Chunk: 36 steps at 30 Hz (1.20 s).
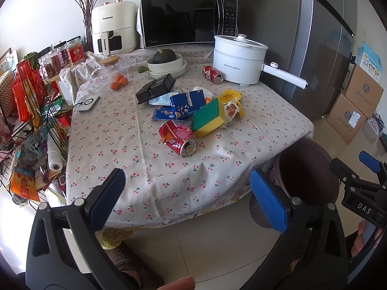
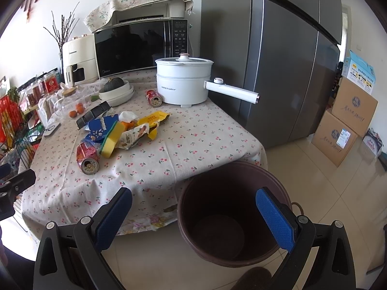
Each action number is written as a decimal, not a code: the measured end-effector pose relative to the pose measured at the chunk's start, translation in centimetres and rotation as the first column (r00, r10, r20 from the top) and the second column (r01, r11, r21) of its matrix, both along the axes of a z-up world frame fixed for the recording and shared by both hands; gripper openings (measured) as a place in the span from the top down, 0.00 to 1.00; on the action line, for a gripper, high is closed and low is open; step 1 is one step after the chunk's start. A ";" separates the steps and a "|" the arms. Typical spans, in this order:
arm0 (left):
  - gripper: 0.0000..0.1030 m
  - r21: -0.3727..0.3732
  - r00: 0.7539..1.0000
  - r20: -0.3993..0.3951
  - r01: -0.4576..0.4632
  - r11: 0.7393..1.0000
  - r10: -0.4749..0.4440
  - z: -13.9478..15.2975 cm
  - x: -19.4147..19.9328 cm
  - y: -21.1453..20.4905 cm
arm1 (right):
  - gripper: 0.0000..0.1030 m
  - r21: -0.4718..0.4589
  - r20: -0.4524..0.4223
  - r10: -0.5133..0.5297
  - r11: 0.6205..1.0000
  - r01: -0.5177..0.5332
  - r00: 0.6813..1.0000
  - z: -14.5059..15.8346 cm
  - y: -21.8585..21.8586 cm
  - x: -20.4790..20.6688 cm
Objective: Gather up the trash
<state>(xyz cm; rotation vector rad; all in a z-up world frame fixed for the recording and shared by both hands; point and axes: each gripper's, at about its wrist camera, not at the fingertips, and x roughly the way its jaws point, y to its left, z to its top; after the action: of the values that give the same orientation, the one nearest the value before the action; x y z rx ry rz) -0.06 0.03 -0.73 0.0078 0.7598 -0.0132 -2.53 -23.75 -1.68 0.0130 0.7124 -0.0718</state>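
Note:
Trash lies mid-table: a crushed red can (image 1: pixel 178 137) (image 2: pixel 87 155), a blue snack bag (image 1: pixel 180 105) (image 2: pixel 100 129), a yellow-green sponge (image 1: pixel 208 117) (image 2: pixel 111 140), a yellow wrapper (image 1: pixel 232 105) (image 2: pixel 147 126) and a black tray (image 1: pixel 156 89) (image 2: pixel 93 115). A second red can (image 1: pixel 212 73) (image 2: pixel 153 97) lies by the white pot. A dark brown bin (image 2: pixel 233 217) (image 1: pixel 306 169) stands on the floor at the table's near right corner and looks empty. My left gripper (image 1: pixel 187 197) is open, short of the table's front edge. My right gripper (image 2: pixel 193 217) is open above the bin's rim.
A white electric pot (image 1: pixel 238 58) (image 2: pixel 183 83), microwave (image 1: pixel 187 20), air fryer (image 1: pixel 113 27), bowls with a squash (image 1: pixel 167 64), oranges (image 1: pixel 119 82) and a glass jar crowd the back. A wire rack (image 1: pixel 31 125) stands left, a fridge (image 2: pixel 285 60) and cardboard boxes (image 2: pixel 346 125) right.

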 end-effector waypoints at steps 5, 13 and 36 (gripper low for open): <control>0.01 0.000 1.000 -0.002 0.000 1.000 0.000 -0.1 -0.1 0.0 | 0.00 0.001 -0.001 0.000 1.000 0.000 1.000 0.0 -0.1 0.0; 0.01 0.002 1.000 -0.001 0.001 1.000 -0.001 -0.1 -0.1 0.0 | 0.00 0.001 -0.001 0.000 1.000 0.000 1.000 0.0 -0.1 0.0; 0.01 -0.010 0.999 -0.028 0.029 1.000 -0.029 -0.4 -0.3 0.2 | 0.00 0.025 0.000 -0.009 1.000 0.009 1.000 0.0 -0.8 -0.1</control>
<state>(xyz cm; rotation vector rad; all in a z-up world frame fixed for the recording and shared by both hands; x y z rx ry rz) -0.32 0.19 -1.17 0.0098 0.7881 -0.0443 -2.65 -24.57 -1.64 0.0398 0.7135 -0.0712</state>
